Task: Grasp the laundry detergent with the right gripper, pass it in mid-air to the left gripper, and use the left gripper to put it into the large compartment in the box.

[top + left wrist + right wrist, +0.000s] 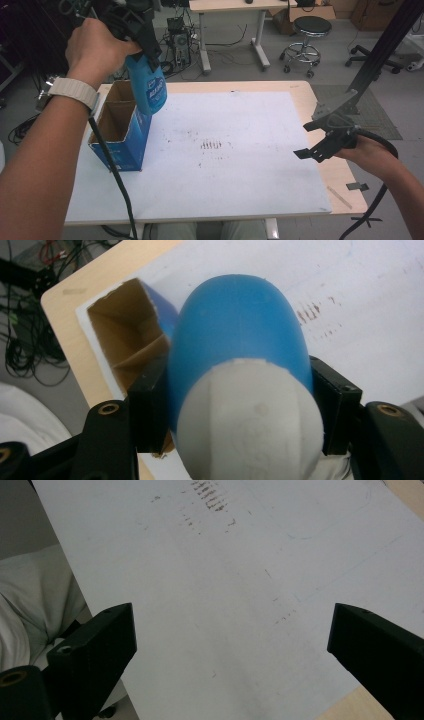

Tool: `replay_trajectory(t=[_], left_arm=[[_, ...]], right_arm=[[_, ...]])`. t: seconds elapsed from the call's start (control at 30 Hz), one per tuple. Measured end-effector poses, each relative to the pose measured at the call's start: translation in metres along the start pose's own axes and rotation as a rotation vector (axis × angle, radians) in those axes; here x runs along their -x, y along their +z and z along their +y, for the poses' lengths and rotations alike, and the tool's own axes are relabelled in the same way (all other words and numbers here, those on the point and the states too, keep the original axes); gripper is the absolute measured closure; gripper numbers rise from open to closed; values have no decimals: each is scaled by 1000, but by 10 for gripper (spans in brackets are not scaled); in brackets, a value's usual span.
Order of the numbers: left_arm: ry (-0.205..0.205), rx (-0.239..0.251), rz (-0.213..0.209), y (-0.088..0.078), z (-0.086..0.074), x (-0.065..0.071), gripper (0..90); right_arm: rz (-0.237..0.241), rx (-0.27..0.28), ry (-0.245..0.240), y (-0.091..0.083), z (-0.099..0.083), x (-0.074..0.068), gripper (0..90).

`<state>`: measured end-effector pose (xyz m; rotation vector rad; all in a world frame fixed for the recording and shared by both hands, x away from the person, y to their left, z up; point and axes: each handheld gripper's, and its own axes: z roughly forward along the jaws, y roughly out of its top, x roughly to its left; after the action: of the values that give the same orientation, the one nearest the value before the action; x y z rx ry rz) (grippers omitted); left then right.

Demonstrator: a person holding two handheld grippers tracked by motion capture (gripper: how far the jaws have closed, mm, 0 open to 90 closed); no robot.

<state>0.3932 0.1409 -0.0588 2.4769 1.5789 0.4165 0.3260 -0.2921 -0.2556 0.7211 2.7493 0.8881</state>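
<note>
Left gripper [240,405]: jaws clenched on a blue plastic bottle with a white rounded cap [240,340]. In the left gripper view the cap end sits nearest, squeezed between both pads; the blue body runs on past the jaw tips. In the high view the bottle [148,87] is seen hanging bottom-down below the jaws, held clear of the surface.

Beyond and below the jaw tips an open blue cardboard box with brown inner dividers [122,132] is seen; the bottle's lower end is level with the box's far-side rim, whether touching it cannot be told. The box stands on a white sheet [240,165] covering a light wooden table [335,172].

Right gripper [312,150]: jaws released, spread wide, nothing between them. Between and beyond its jaws, bare sheet with faint brown smudges [210,495] is seen.
</note>
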Motion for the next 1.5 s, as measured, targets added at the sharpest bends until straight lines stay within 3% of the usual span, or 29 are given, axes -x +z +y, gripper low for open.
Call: replay_trajectory(t=[0.1, 0.13, 0.2, 0.4, 0.8, 1.0, 1.5], left_arm=[[-36, 0, 8, -1, -2, -7, 381], [-77, 5, 10, -3, -5, -13, 381], [-116, 8, 10, -5, -9, -20, 381], [-201, 13, 21, -5, -18, -40, 381], [-340, 22, 68, 10, -37, -73, 381], [-374, 25, 77, 25, -45, -84, 382], [-365, 16, 72, 70, -57, -92, 382]], right_arm=[[0, -1, -3, -1, -1, 0, 54], [0, 0, -5, -1, -1, 0, 55], [0, 0, -8, -1, -1, 0, 55], [-2, 25, -17, -3, 0, 1, 66], [-3, 9, -7, -2, -6, 3, 65], [-10, 11, 0, -5, -9, 5, 65], [-15, 5, 10, -7, -14, 5, 66]])
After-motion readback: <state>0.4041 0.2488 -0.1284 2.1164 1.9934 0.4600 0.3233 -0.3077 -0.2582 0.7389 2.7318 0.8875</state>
